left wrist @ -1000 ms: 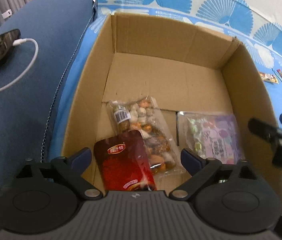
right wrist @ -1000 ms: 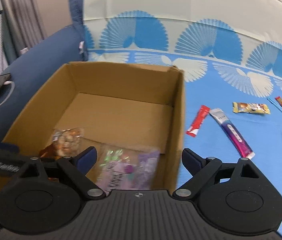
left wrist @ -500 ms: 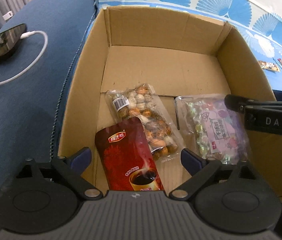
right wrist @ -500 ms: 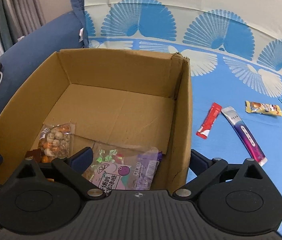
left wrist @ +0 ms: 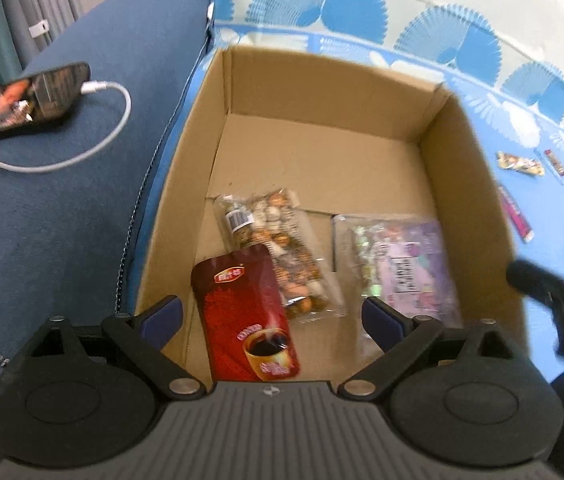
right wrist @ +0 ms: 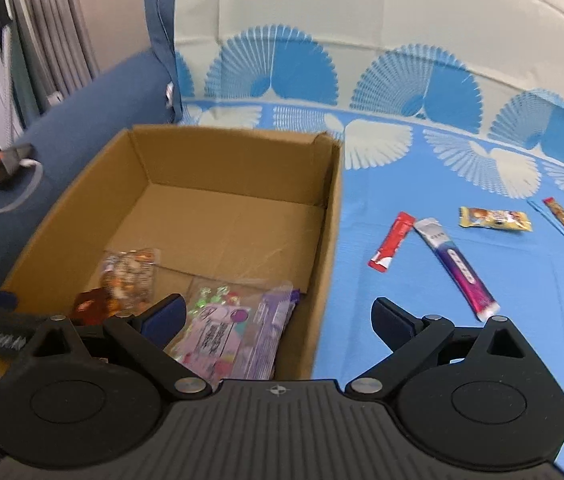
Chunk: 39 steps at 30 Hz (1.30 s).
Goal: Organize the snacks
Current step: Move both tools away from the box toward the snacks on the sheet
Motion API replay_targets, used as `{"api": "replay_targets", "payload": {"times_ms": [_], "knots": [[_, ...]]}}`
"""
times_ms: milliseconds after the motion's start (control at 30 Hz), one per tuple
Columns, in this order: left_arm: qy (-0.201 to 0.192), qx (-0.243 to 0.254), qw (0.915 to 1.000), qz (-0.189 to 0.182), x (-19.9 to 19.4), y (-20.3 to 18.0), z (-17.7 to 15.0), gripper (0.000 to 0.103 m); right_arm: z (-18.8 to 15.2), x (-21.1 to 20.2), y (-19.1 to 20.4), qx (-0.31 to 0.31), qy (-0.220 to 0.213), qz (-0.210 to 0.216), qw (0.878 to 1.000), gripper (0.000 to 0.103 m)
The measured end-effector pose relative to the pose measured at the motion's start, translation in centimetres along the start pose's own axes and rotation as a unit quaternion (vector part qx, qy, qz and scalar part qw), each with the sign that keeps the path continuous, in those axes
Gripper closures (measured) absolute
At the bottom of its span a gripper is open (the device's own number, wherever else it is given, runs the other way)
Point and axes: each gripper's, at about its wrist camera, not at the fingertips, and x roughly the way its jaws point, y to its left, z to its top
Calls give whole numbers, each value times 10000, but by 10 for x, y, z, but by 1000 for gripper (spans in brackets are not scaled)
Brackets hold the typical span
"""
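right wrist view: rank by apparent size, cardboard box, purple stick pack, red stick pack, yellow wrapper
1. cardboard box
2. purple stick pack
3. red stick pack and yellow wrapper: look alike; the wrapper lies farther away, so no ranking.

A blue sheet (right wrist: 422, 280) with fan patterns covers the bed; left of it lies a dark blue cushion (left wrist: 61, 208), and grey curtains (right wrist: 57, 40) hang beyond the cushion, by a pale wall (right wrist: 121, 12)
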Motion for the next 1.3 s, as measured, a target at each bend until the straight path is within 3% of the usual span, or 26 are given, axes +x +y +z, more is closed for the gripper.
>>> {"api": "replay_targets", "payload": {"times_ms": [233, 633, 933, 1300], "knots": [[-299, -17, 9995, -33, -57, -12, -21, 0, -26, -77, 10, 148, -301, 253, 9991, 3], [-671, 398, 9969, 55, -129, -40, -72, 0, -61, -148, 18, 272, -731, 380, 9962, 2], [-838, 574, 9947, 160, -148, -55, -90, 0, -82, -177, 15, 332, -932, 410, 9942, 2], [-845, 747, 9933, 258, -149, -64, -94, 0, -86, -182, 10, 452, -1034, 467, 9925, 1]]}}
